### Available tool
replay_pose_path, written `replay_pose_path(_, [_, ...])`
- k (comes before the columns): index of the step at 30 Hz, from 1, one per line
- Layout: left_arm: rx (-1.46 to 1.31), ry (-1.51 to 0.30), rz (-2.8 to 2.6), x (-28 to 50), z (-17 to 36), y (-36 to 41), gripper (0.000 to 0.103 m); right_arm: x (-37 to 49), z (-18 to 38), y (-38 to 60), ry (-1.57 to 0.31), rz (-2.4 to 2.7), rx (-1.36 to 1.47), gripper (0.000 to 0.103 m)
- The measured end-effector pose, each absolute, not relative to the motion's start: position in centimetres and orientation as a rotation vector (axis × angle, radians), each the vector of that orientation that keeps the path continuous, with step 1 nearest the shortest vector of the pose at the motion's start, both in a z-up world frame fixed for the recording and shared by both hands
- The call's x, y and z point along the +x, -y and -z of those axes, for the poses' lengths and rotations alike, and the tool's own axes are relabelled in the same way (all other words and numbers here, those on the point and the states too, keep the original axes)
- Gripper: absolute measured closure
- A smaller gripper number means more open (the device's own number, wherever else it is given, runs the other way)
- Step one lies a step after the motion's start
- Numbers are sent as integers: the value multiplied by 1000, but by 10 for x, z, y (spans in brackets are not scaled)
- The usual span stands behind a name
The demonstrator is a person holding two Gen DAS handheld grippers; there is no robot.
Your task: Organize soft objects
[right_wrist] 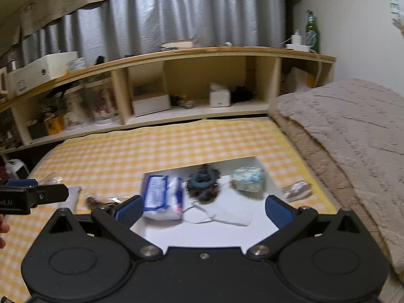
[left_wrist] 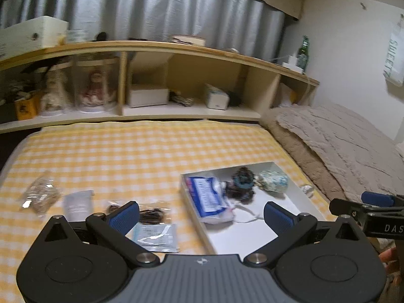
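Note:
A shallow white tray [left_wrist: 298, 199] [right_wrist: 267, 176] lies on the yellow checked bed cover. In it are a blue-and-white tissue pack [left_wrist: 209, 197] [right_wrist: 161, 197], dark scrunchies [left_wrist: 240, 184] [right_wrist: 203, 183], a pale speckled pouch [left_wrist: 274, 180] [right_wrist: 248, 179] and a white face mask [right_wrist: 227, 216]. My left gripper [left_wrist: 202, 218] is open and empty above the tray's left edge. My right gripper [right_wrist: 203, 210] is open and empty above the tray. Left of the tray lie a silver sachet [left_wrist: 156, 237], a bag of dark hair ties [left_wrist: 151, 214], a white packet [left_wrist: 77, 204] and a clear bag [left_wrist: 40, 194].
A small clear packet [left_wrist: 306, 189] [right_wrist: 296, 189] lies right of the tray. A beige blanket [left_wrist: 341, 141] [right_wrist: 353, 131] is piled on the right. A wooden headboard shelf [left_wrist: 176, 75] [right_wrist: 189, 80] with boxes, dolls and a green bottle [right_wrist: 311, 31] stands behind.

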State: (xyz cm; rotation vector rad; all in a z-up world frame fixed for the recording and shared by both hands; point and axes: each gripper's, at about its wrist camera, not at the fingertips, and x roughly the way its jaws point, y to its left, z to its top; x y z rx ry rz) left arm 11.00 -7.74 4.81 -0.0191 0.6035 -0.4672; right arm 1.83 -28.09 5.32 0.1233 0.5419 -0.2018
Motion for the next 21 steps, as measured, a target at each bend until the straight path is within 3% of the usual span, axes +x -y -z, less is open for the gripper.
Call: replay_pose_path(21, [-46, -633, 135, 139, -54, -59, 0, 109, -52, 156, -594, -74, 98, 0])
